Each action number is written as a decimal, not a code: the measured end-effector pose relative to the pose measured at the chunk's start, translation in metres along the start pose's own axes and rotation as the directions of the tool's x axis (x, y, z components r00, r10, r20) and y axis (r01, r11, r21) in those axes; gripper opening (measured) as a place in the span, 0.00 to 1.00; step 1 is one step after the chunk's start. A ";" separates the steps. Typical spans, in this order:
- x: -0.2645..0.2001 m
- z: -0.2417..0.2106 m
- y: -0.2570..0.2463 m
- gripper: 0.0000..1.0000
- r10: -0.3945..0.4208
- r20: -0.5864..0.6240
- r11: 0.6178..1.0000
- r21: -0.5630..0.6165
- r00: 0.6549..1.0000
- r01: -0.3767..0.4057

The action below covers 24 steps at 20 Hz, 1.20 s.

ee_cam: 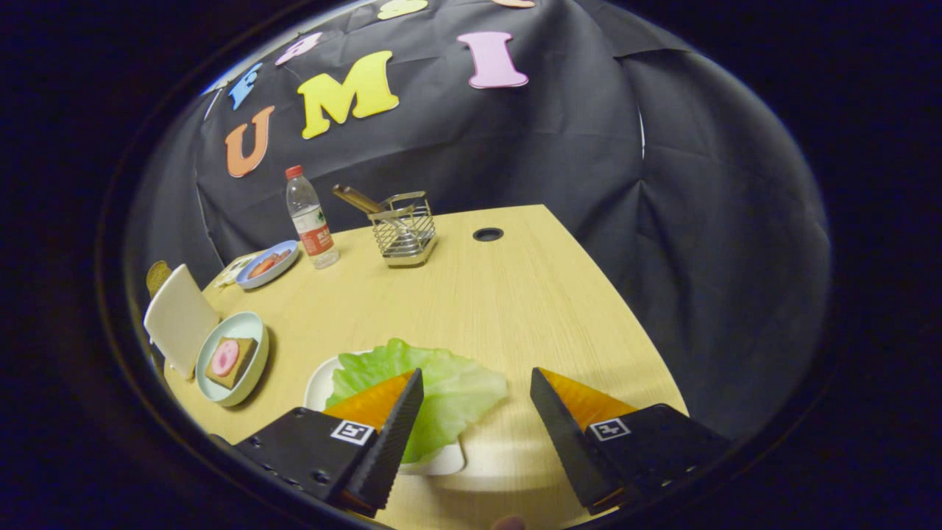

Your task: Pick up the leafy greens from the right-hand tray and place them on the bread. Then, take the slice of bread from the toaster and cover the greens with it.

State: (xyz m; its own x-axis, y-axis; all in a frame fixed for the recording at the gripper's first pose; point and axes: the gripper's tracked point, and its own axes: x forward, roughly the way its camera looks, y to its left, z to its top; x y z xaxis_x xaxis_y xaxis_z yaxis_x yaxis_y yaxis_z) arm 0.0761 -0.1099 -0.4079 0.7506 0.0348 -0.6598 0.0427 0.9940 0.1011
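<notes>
Claw (477,408) spread wide over lettuce (441,390), seemingly not touching.

Dim booth; overhead light brightens the table (515,294), with fisheye bending and soft edges.

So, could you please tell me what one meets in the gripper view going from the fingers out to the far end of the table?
Open gripper → leafy greens on their white tray → wire utensil holder → water bottle
</notes>
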 end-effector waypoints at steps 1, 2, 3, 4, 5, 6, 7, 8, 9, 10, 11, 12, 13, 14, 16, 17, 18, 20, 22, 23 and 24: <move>0.002 -0.002 0.002 0.96 0.013 -0.014 1.000 0.000 1.000 -0.013; 0.009 -0.005 0.004 0.96 0.020 -0.029 1.000 -0.005 0.999 -0.020; 0.011 -0.007 0.006 0.96 0.025 -0.044 1.000 -0.016 0.999 -0.026; 0.014 -0.011 0.006 0.96 0.019 -0.059 0.999 -0.029 0.998 -0.020; 0.015 -0.014 0.008 0.87 0.033 -0.071 0.999 -0.032 0.997 -0.036; 0.017 -0.018 0.011 0.79 0.044 -0.085 0.999 -0.026 0.995 -0.046; 0.016 -0.017 0.014 0.70 0.051 -0.085 0.998 -0.022 0.995 -0.053; 0.016 -0.017 0.015 0.61 0.052 -0.085 0.998 -0.019 0.995 -0.054; 0.016 -0.016 0.013 0.52 0.040 -0.084 0.999 -0.024 0.996 -0.043; 0.014 -0.015 0.011 0.42 0.023 -0.076 0.999 -0.030 0.997 -0.025; 0.014 -0.011 0.011 0.27 0.013 -0.066 0.999 -0.032 0.998 -0.015; 0.009 -0.009 0.012 0.23 0.009 -0.059 0.999 -0.033 0.998 -0.011; 0.007 -0.008 0.013 0.23 0.007 -0.054 0.999 -0.035 0.999 -0.009; 0.004 -0.005 0.011 0.23 -0.005 -0.039 0.999 -0.037 0.999 0.003; -0.001 -0.001 0.012 0.11 -0.017 -0.016 0.999 -0.035 1.000 0.016; -0.005 0.001 0.012 0.04 -0.021 -0.019 0.999 -0.030 1.000 0.021; -0.004 0.000 0.014 0.00 -0.017 -0.019 1.000 -0.022 1.000 0.016; -0.014 0.009 0.017 0.00 -0.017 0.000 1.000 0.004 1.000 0.017; -0.028 0.022 0.025 0.00 -0.011 0.029 1.000 0.030 1.000 0.010; -0.036 0.030 0.030 0.00 -0.009 0.044 0.999 0.037 0.999 0.007; -0.044 0.037 0.034 0.00 -0.007 0.055 0.999 0.043 0.998 0.005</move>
State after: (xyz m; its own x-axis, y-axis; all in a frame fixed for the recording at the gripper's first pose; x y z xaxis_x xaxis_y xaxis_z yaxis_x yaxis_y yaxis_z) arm 0.0694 -0.0814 -0.3480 0.7855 0.0221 -0.6184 0.0747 0.9887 0.1302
